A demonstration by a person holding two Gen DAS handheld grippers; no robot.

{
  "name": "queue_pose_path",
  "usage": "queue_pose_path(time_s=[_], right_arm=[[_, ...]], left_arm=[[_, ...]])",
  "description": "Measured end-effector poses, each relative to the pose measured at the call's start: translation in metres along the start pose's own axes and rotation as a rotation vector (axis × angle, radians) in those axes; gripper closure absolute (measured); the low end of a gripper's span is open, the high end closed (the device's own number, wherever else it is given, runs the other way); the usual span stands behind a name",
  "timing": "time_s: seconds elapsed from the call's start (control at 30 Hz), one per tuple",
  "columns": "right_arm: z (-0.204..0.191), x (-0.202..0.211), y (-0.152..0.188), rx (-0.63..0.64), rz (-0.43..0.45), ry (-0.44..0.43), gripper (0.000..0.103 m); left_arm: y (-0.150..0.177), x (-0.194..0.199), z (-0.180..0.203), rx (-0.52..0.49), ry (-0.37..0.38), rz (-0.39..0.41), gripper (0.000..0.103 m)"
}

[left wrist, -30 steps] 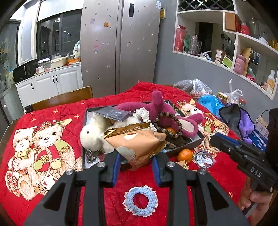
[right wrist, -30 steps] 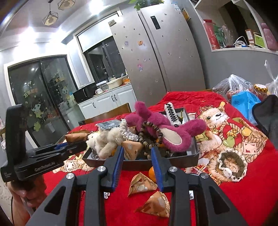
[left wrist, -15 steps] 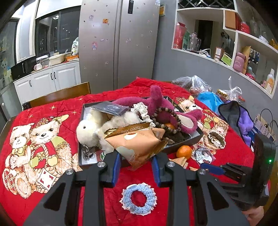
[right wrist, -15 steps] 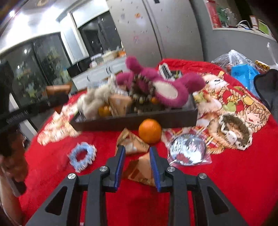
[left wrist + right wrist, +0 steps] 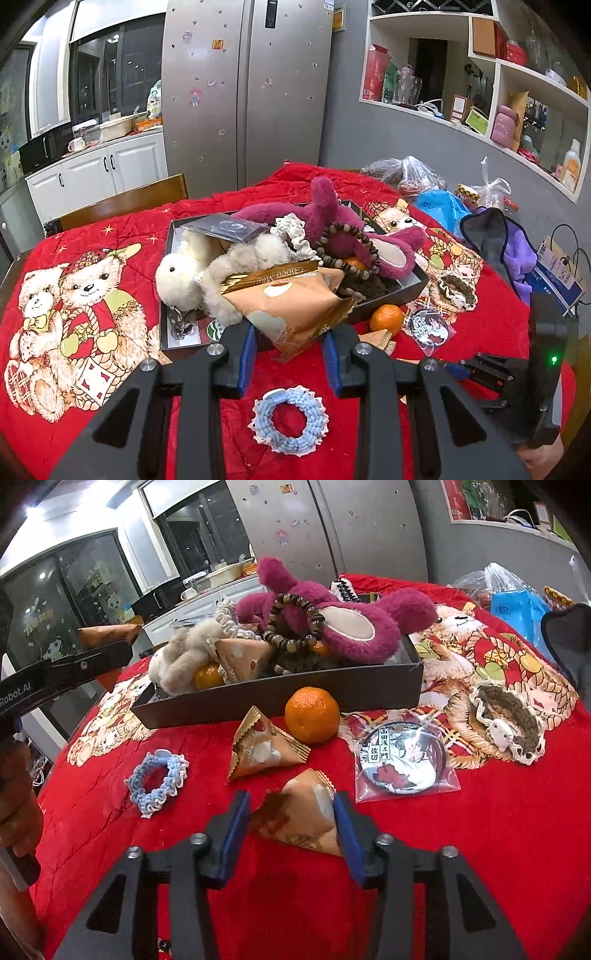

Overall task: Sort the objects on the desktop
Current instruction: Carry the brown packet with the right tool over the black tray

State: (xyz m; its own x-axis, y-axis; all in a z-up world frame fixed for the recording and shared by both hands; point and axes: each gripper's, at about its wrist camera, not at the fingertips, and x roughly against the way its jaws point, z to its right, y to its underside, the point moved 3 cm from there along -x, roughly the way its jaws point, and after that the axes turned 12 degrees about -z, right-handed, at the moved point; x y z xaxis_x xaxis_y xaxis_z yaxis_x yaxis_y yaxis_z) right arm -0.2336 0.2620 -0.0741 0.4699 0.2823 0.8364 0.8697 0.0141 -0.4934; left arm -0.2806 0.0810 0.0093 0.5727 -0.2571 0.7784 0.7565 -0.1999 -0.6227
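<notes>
My left gripper (image 5: 289, 343) is shut on an orange triangular snack packet (image 5: 291, 306), held just in front of the dark box (image 5: 406, 291). The box holds a pink plush (image 5: 332, 218), a white plush (image 5: 184, 273), a bead bracelet and other items. In the right wrist view my right gripper (image 5: 290, 805) is low over the red cloth, jaws opening, with another triangular packet (image 5: 303, 812) lying between them; a gap shows at the left pad. A third packet (image 5: 262, 749), a mandarin (image 5: 312, 714) and a blue scrunchie (image 5: 155, 775) lie in front of the box (image 5: 277, 698).
A round badge in a clear bag (image 5: 402, 757) and a brown crochet piece (image 5: 506, 720) lie right of the mandarin. Plastic bags (image 5: 439, 206) and a purple cloth (image 5: 517, 254) sit at the table's right. A wooden chair (image 5: 122, 203) stands behind the table.
My right gripper has dropped toward the cloth and tipped down, and its jaws now straddle a packet and stand a little wider. The left gripper has kept its packet almost still.
</notes>
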Motion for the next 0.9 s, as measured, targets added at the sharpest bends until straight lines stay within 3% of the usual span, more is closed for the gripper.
queue_pose_path(time_s=[0.2,0.53,0.9], right_arm=[[-0.007,0.002,0.001,0.035,0.005,0.060,0.069],[-0.013,0.025,-0.007,0.026,0.079,0.027,0.069],[-0.019,0.054,-0.058,0.009,0.153,-0.011,0.069]], left_arm=[[-0.002,0.006,-0.001,0.003,0.002,0.012,0.071],[-0.005,0.020,-0.006,0.010,0.002,0.042,0.071],[-0.011,0.028,-0.014,0.023,-0.007,0.047,0.071]])
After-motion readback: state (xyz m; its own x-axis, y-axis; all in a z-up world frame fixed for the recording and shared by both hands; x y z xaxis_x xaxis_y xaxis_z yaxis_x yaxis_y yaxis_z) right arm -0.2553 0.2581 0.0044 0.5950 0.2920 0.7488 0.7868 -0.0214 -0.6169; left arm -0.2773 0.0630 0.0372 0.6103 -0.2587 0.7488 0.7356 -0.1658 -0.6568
